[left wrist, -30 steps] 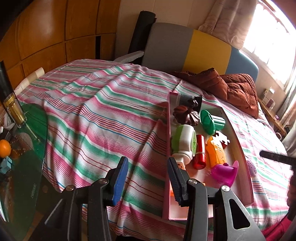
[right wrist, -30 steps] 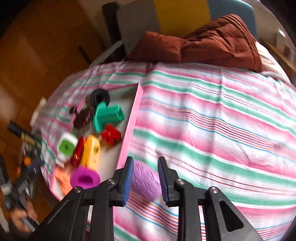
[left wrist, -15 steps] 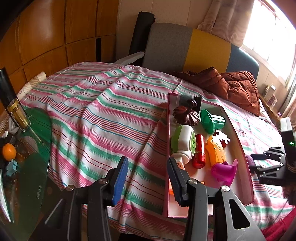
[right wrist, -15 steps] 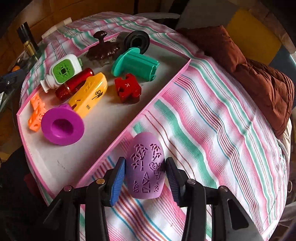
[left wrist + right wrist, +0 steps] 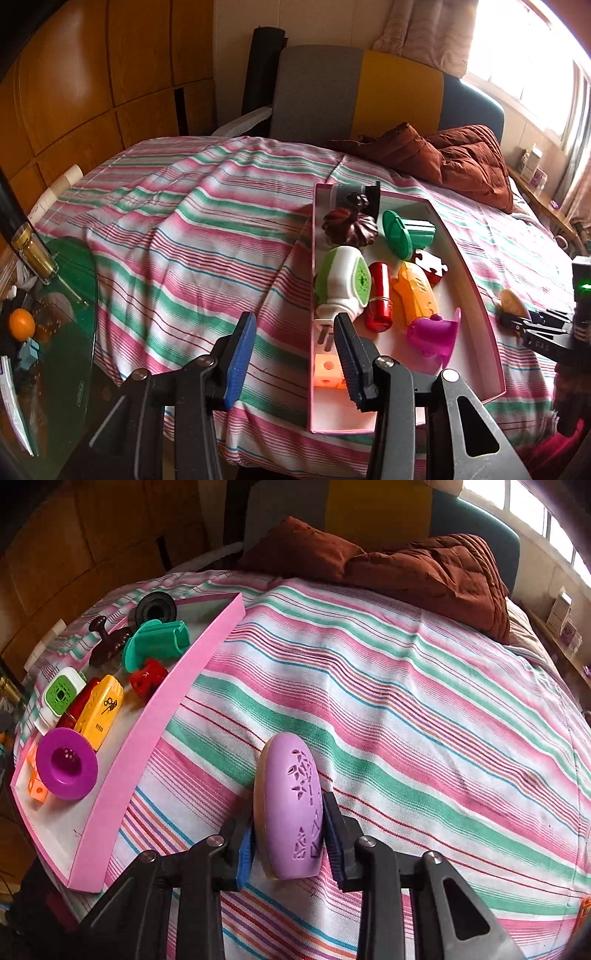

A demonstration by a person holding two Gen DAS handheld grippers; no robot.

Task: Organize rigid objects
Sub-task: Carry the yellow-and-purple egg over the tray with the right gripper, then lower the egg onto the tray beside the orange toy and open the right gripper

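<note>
A purple oval piece with a cut-out pattern (image 5: 290,805) stands on its edge on the striped bedcover, just right of the pink tray (image 5: 147,734). My right gripper (image 5: 288,812) is closing its jaws on the piece, and both pads touch its sides. In the left wrist view the right gripper (image 5: 517,321) shows at the far right beside the tray (image 5: 476,295). My left gripper (image 5: 291,354) hovers open over the tray's near left corner, with nothing between its fingers. The tray holds several toys, among them a magenta funnel (image 5: 66,762) and a green spool (image 5: 155,642).
A brown quilted jacket (image 5: 406,568) lies at the far side of the bed, below a grey, yellow and blue headboard (image 5: 354,88). A green glass side table (image 5: 55,325) with an orange and a bottle stands at the left. Striped cover spreads right of the tray.
The right gripper dropped toward the cover and narrowed its jaws; the purple piece, lying face up half a second ago, now stands on edge between the pads. The left gripper stayed put.
</note>
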